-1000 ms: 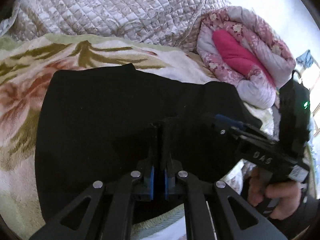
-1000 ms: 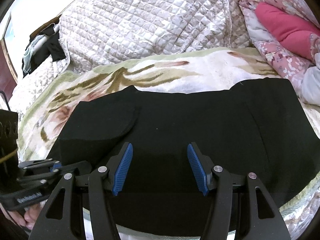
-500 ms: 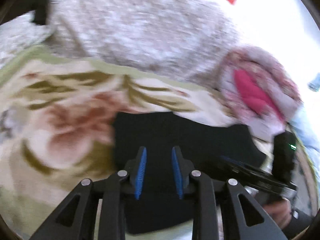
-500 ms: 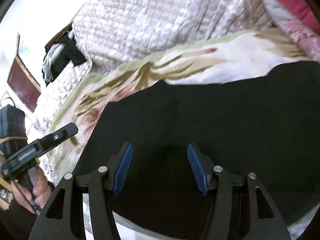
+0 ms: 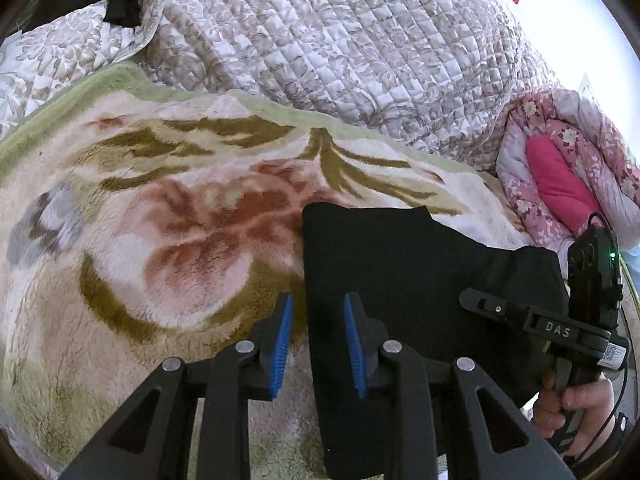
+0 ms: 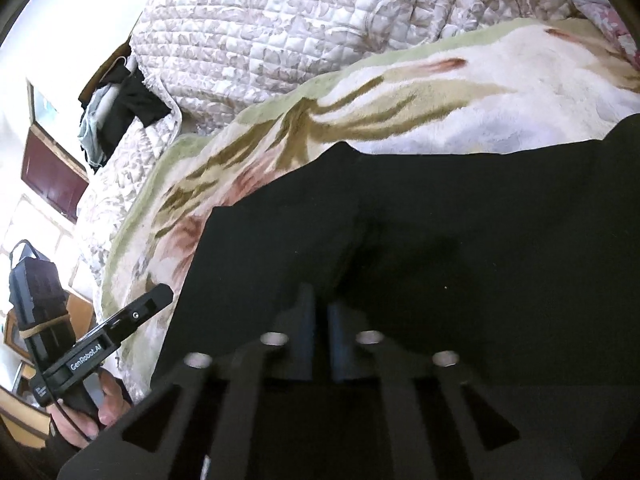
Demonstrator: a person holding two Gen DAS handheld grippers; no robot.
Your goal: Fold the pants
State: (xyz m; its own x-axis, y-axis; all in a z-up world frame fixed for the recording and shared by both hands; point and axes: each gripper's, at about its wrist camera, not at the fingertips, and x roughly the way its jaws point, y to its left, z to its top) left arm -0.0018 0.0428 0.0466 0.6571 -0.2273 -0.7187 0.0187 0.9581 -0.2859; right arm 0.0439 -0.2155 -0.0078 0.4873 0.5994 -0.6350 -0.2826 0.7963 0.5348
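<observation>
The black pants (image 5: 420,280) lie folded flat on a floral fleece blanket (image 5: 160,208). My left gripper (image 5: 318,344) is open and empty, its blue pads astride the pants' left edge, just above it. In the right wrist view the pants (image 6: 460,220) fill the lower right. My right gripper (image 6: 319,336) is nearly closed low over the black cloth near the front edge; whether it pinches the cloth I cannot tell. The right gripper also shows in the left wrist view (image 5: 472,300), and the left gripper in the right wrist view (image 6: 160,294).
A quilted grey-white bedspread (image 5: 340,48) is heaped behind the blanket. A rolled pink floral quilt (image 5: 560,176) lies at the right. Dark clothes (image 6: 120,108) hang at the far left beside a dark red cabinet (image 6: 52,172).
My left gripper let go of the pants, opened and moved left to their edge. My right gripper went from wide open to nearly closed over the cloth.
</observation>
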